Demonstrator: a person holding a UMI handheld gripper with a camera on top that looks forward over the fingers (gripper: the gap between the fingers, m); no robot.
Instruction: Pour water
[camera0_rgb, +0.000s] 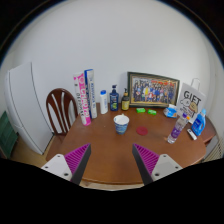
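A round wooden table (105, 145) stretches ahead of my gripper (112, 158). Its two fingers, with magenta pads (76, 157), stand wide apart and open, with only bare tabletop between them. Well beyond the fingers sits a white cup (121, 123) with a blue pattern, near the table's middle. Behind it stand a clear water bottle (103, 102) with a white label and a dark blue bottle (113, 97). Another clear bottle (176, 128) with a purple label stands beyond the right finger.
A framed picture (153, 89) leans at the table's back against the white wall. A pink and white box (84, 97), a white gift bag (193, 103), a blue item (199, 124) and small green and red lids (145, 111) sit on the table. A wooden chair (61, 108) stands at left.
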